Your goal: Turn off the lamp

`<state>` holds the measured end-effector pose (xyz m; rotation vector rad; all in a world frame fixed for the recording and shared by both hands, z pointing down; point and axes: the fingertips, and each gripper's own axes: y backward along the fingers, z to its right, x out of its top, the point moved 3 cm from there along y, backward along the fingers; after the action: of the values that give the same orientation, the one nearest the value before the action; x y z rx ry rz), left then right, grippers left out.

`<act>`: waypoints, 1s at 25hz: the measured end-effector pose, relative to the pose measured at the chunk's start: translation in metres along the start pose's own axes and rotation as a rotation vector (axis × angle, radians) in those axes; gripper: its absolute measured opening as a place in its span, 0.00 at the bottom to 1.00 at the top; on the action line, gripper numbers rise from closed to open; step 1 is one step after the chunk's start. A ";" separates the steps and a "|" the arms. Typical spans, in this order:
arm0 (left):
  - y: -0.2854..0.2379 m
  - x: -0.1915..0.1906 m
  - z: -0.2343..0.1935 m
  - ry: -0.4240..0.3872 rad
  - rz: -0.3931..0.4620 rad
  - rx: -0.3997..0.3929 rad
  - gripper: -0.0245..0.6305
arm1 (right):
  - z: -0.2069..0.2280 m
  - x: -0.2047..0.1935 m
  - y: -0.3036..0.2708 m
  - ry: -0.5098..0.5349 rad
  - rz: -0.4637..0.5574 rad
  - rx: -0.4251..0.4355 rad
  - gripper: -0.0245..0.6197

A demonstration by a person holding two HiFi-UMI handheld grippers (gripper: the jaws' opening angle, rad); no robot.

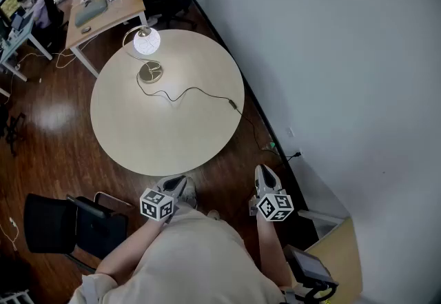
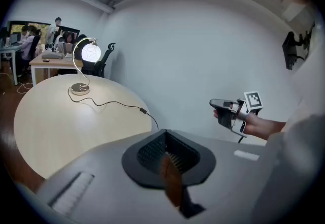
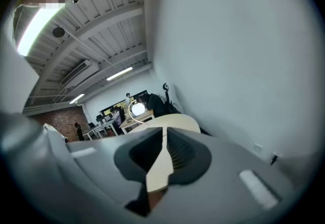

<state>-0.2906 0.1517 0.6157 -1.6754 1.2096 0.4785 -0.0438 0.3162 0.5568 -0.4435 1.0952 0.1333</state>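
Note:
The lamp [image 1: 146, 41] stands at the far side of the round beige table [image 1: 138, 137], its globe lit, on a curved brass stem and a round base [image 1: 150, 74]. A black cord [image 1: 193, 92] runs from the base to an inline switch [image 1: 233, 103] near the table's right edge. My left gripper [image 1: 176, 185] and right gripper [image 1: 264, 175] hang short of the table's near edge, both shut and empty. The left gripper view shows the lit lamp [image 2: 91, 52], the switch [image 2: 143, 111], the left gripper [image 2: 165, 139] and the right gripper [image 2: 218, 103]. In the right gripper view, the lamp [image 3: 137, 109] glows far beyond the right gripper [image 3: 165, 134].
A black chair [image 1: 69, 223] stands at the lower left on the wooden floor. A desk [image 1: 103, 9] with seated people is behind the table. The white wall [image 1: 331, 54] runs close along the table's right side, with a socket [image 1: 289, 134] low on it.

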 end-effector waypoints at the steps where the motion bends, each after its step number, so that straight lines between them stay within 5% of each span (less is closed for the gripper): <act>1: -0.001 0.005 -0.009 0.002 -0.002 -0.003 0.04 | -0.007 0.000 -0.010 -0.001 -0.002 0.002 0.06; 16: -0.033 0.083 -0.080 -0.074 0.005 -0.135 0.04 | -0.045 0.019 -0.105 -0.019 -0.004 -0.048 0.06; 25: -0.042 0.082 -0.086 -0.074 -0.028 -0.165 0.04 | -0.040 0.020 -0.129 0.003 -0.041 -0.076 0.06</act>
<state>-0.2372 0.0378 0.6115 -1.7949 1.1164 0.6319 -0.0270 0.1810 0.5599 -0.5343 1.0855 0.1387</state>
